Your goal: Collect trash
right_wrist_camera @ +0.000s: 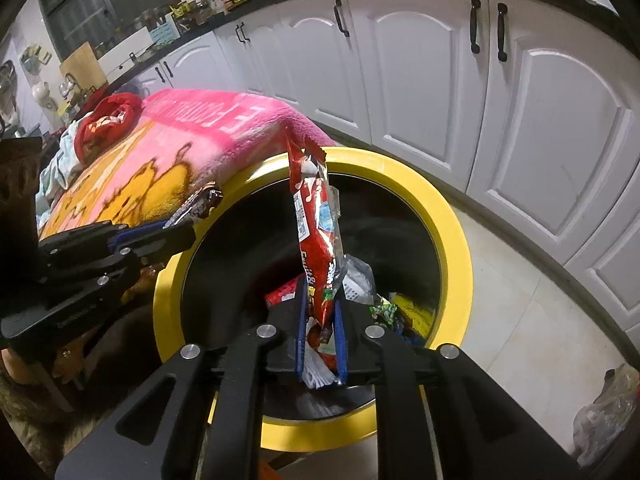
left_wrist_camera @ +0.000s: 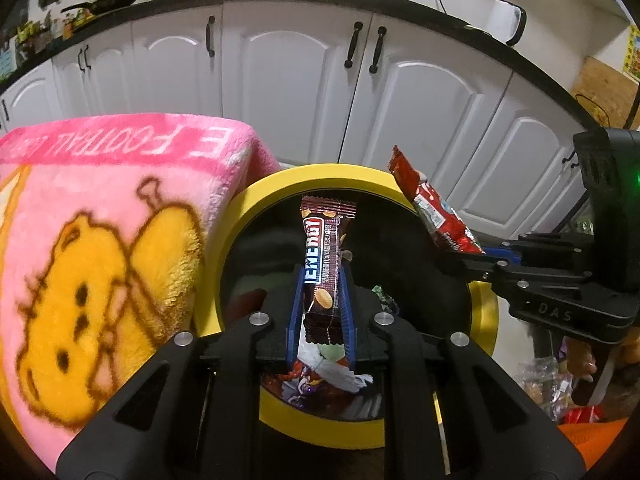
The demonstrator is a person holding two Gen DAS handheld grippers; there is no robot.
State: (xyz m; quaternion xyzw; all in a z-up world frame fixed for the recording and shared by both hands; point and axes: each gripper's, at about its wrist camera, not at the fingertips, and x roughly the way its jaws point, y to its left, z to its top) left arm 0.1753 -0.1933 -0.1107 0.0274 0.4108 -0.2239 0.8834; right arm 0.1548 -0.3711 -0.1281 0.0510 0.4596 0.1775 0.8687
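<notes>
My left gripper (left_wrist_camera: 320, 280) is shut on a brown snack-bar wrapper (left_wrist_camera: 325, 256) and holds it upright over the mouth of a yellow-rimmed black trash bin (left_wrist_camera: 320, 174). My right gripper (right_wrist_camera: 320, 312) is shut on a red snack packet (right_wrist_camera: 316, 232), also over the bin (right_wrist_camera: 452, 232). Each gripper shows in the other's view: the right one (left_wrist_camera: 460, 250) with its red packet (left_wrist_camera: 432, 208) at the bin's right rim, the left one (right_wrist_camera: 176, 226) with the brown wrapper (right_wrist_camera: 200, 202) at the left rim. Several wrappers (right_wrist_camera: 360, 284) lie inside the bin.
A pink blanket with a yellow cartoon (left_wrist_camera: 100, 232) covers a surface left of the bin. Red and pale cloths (right_wrist_camera: 108, 120) lie on its far end. White kitchen cabinets (left_wrist_camera: 280, 80) stand behind. Plastic bags (right_wrist_camera: 604, 412) lie on the tiled floor at the right.
</notes>
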